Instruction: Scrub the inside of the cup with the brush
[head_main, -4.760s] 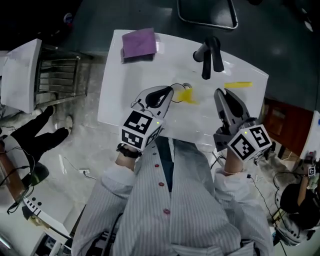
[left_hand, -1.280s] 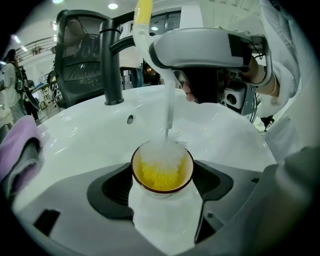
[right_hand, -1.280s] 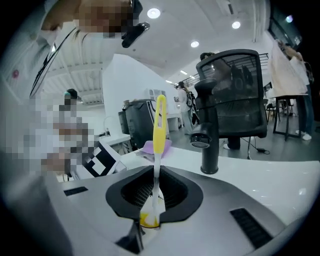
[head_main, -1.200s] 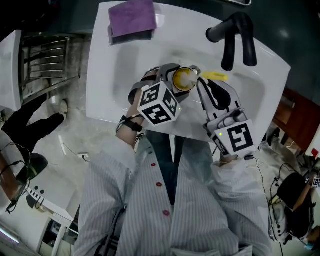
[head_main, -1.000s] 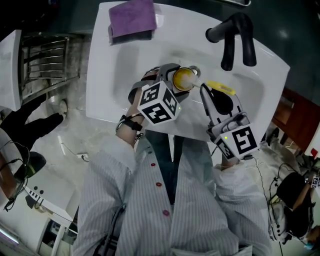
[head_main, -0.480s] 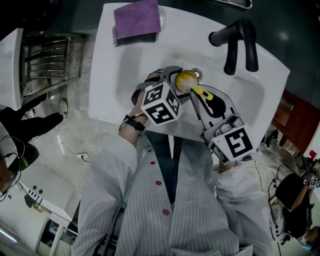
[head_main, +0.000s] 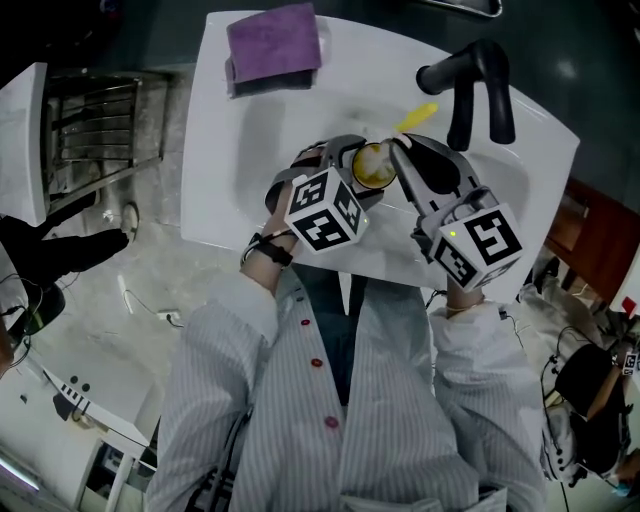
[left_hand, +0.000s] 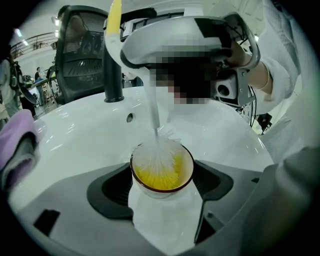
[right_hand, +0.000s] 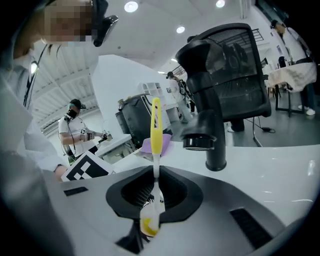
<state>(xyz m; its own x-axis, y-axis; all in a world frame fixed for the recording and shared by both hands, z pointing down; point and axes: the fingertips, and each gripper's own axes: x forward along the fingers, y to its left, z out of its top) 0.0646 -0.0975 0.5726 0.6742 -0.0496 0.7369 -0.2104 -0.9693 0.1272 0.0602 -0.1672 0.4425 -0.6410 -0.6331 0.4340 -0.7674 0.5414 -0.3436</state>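
Note:
My left gripper (head_main: 345, 170) is shut on a small cup (left_hand: 161, 172) that is white outside, yellow inside, with a brown rim. It holds the cup over the white sink (head_main: 250, 140). The brush's white bristles (left_hand: 159, 156) sit inside the cup. Its thin white shaft rises to a yellow handle (head_main: 415, 117) that points toward the faucet. My right gripper (head_main: 405, 160) is just right of the cup, shut on the brush (right_hand: 155, 125), whose shaft runs between the jaws (right_hand: 152, 197).
A black faucet (head_main: 470, 85) stands behind the cup at the sink's far side. A purple cloth (head_main: 272, 42) lies on the sink's far left corner. A metal rack (head_main: 95, 120) stands on the floor to the left of the sink.
The brush has swung in the cup: its yellow handle, which lay toward my right gripper half a second ago, now points up toward the faucet. The right gripper shifted right. The cup stays held.

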